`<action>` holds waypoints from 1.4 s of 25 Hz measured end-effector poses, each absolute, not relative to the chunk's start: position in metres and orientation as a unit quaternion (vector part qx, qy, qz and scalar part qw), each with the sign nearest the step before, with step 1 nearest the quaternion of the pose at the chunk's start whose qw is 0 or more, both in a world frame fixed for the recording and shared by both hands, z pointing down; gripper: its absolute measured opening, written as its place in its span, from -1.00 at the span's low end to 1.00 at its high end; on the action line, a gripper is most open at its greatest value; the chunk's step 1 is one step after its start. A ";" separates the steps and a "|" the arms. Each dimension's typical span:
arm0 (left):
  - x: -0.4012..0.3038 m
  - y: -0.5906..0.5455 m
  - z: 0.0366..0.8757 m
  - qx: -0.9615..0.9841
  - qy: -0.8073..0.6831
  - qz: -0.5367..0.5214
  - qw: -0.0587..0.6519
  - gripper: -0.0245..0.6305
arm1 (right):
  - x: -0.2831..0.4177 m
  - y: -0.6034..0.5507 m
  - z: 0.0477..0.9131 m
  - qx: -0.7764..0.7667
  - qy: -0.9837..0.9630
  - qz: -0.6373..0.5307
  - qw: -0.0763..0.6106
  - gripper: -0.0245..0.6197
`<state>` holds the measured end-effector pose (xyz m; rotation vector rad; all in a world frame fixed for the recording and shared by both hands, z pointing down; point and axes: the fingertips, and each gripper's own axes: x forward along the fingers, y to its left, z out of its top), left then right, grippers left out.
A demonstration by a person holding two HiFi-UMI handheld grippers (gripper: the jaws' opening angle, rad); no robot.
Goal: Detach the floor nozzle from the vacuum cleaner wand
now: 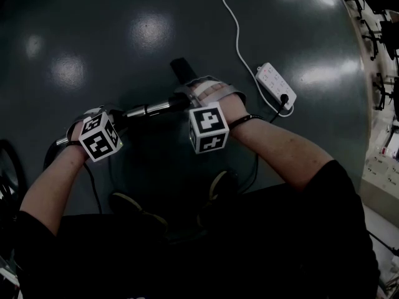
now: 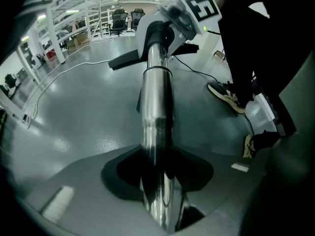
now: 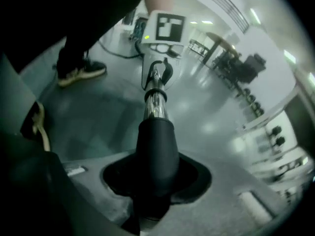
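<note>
The chrome wand (image 1: 149, 109) lies almost level between my two grippers, above the dark floor. My left gripper (image 1: 114, 121) is shut on the chrome tube (image 2: 156, 102), which runs straight out of its jaws. My right gripper (image 1: 188, 102) is shut on the black neck (image 3: 156, 151) of the floor nozzle, where the wand (image 3: 155, 104) enters it. The nozzle's black head (image 1: 182, 68) pokes out beyond the right hand and shows as a flat black piece (image 2: 129, 59) in the left gripper view. Each gripper view shows the other gripper at the far end of the tube.
A white power strip (image 1: 276, 86) with a black plug lies on the floor to the right, its white cable (image 1: 237, 30) running away. The person's shoes (image 1: 131, 203) stand below the wand. Shelving (image 1: 380, 17) lines the right edge.
</note>
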<state>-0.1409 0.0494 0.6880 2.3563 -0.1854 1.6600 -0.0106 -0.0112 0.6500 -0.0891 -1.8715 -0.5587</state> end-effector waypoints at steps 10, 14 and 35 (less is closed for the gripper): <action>-0.136 0.051 0.689 0.794 -0.058 0.601 0.068 -0.45 | 0.004 0.040 0.639 -0.176 -0.758 0.274 0.565 -0.53; -0.135 0.050 0.691 0.797 -0.056 0.597 0.070 -0.45 | 0.005 0.044 0.637 -0.174 -0.754 0.305 0.555 -0.53; -0.128 0.052 0.690 0.801 -0.048 0.592 0.074 -0.45 | 0.018 0.029 0.651 -0.091 -0.796 0.080 0.593 -0.56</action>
